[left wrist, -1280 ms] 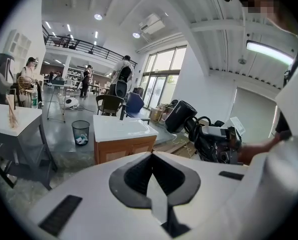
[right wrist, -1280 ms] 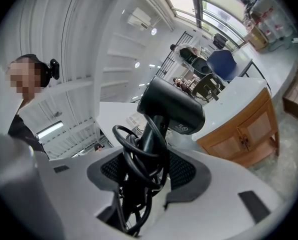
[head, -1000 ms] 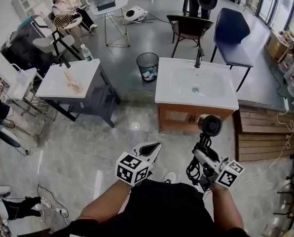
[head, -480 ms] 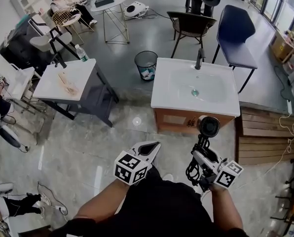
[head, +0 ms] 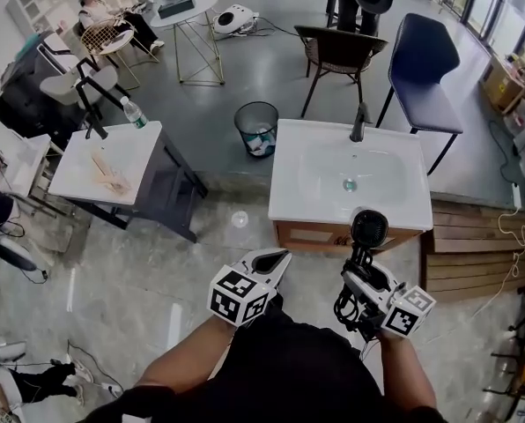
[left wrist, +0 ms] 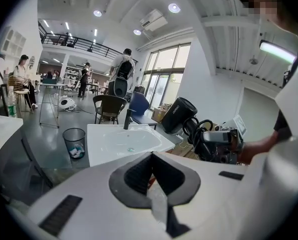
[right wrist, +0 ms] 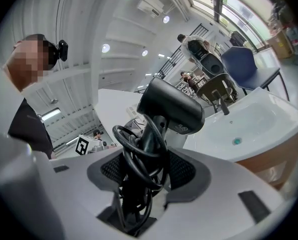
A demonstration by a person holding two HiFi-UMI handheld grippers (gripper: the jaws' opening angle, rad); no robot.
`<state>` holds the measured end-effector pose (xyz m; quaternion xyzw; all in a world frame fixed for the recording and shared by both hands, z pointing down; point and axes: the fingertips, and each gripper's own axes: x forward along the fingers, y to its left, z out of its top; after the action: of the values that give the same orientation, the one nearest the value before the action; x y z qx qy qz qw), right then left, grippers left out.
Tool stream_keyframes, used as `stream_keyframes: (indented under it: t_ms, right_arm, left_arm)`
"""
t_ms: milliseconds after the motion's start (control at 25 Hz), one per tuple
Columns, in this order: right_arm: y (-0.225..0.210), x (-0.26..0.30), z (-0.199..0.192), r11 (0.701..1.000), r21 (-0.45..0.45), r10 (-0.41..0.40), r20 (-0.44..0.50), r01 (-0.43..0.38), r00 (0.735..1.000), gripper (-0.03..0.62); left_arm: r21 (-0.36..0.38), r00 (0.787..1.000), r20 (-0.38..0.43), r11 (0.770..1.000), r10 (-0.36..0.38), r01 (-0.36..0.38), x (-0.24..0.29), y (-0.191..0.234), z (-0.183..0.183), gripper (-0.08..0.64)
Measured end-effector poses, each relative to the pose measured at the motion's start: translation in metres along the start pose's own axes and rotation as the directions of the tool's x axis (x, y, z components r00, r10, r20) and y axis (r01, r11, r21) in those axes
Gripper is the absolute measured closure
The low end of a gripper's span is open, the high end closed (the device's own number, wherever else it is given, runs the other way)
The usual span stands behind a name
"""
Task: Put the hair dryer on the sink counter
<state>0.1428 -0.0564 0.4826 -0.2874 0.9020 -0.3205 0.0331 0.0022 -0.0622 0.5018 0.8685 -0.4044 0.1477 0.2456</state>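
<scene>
My right gripper (right wrist: 149, 171) has its jaws closed on the hair dryer (right wrist: 171, 106). The handle, with its black cord (right wrist: 139, 159) looped around it, sits squarely between the two pads, and they press on it from both sides. The handle is the long axis: it rises from the jaws toward 12 o'clock. The barrel lies across its top, running from about 10 o'clock to 4 o'clock in the right gripper view. I cannot tell which end is the nozzle.

My left gripper (left wrist: 151, 171) has its jaws drawn together, the pads meeting with nothing between them.

In the head view the right gripper (head: 359, 271) holds the hair dryer (head: 369, 229) in the air at 12 o'clock from the jaws. The barrel's round end faces up at the camera, and it overlaps the front edge of the sink counter (head: 291, 203). The left gripper (head: 276, 259) sits at 9 o'clock from it, apart.

Only the head view shows the whole counter, with its basin and the faucet (head: 359, 122) at the far rim, and the waste bin (head: 257, 128) at 10 o'clock. Only the right gripper view shows the cord loops inside the grip. The left gripper view shows the hair dryer (left wrist: 181, 115) side-on at 2 o'clock, just beside the sink counter (left wrist: 101, 146).
</scene>
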Motion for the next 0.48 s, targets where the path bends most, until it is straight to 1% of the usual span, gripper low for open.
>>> stream_keyframes:
  t_ms: [200, 320, 480]
  right_arm:
    - [-0.020, 0.044, 0.013, 0.999, -0.012, -0.031, -0.019, 0.031, 0.999, 0.379]
    - [-0.032, 0.067, 0.028, 0.998, -0.027, -0.057, -0.027, 0.056, 0.998, 0.379]
    - [-0.052, 0.100, 0.043, 0.989, -0.087, -0.127, -0.066, 0.121, 0.990, 0.379]
  left_arm:
    - [0.004, 1.000, -0.002, 1.000, -0.028, 0.028, 0.027, 0.045, 0.029, 0.558]
    - [0.010, 0.999, -0.005, 0.998, -0.054, 0.054, 0.043, 0.067, 0.051, 0.557]
    - [0.020, 0.996, -0.010, 0.996, -0.084, 0.084, 0.059, 0.100, 0.076, 0.558]
